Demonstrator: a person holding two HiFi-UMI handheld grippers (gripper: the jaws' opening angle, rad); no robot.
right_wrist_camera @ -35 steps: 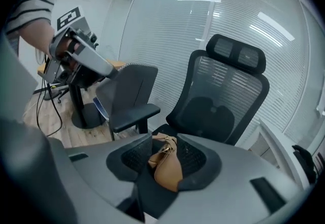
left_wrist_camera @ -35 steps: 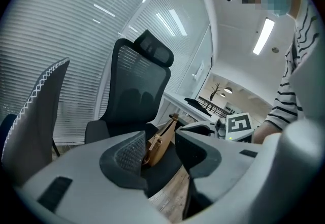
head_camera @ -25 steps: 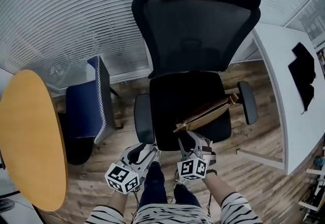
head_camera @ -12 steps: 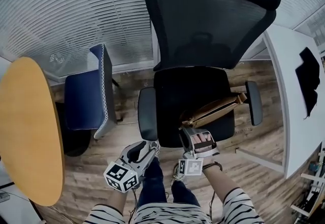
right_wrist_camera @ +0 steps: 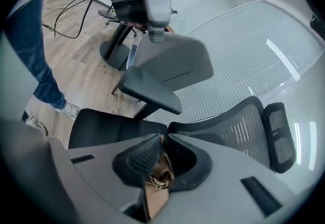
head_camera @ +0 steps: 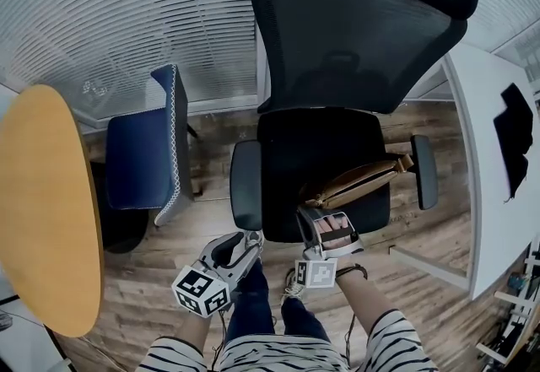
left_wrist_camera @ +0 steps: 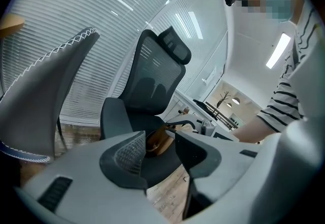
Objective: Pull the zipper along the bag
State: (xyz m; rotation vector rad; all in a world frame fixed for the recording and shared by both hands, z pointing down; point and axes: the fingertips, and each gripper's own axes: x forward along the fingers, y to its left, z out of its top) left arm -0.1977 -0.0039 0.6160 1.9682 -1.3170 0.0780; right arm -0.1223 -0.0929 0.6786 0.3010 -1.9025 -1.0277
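- Chair (head_camera: 287, 159): its seat carries the bag (head_camera: 354, 183), straight ahead of the right gripper (head_camera: 310, 212).
- Right gripper: jaws closing on the bag's near end, with the pull (right_wrist_camera: 154, 181) between them.
- Left gripper (head_camera: 247, 239): agape, empty, beside the right.
- Step: gripping the pull; next, likely a steady draw along the bag.
- Change: a second ago the right jaws stood wide, short of the bag.

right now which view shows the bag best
The head view: the bag lies nearly whole across the chair seat. The right gripper view shows a tan sliver between the closing jaws of the right gripper; the left gripper view shows a small piece past the open left gripper.
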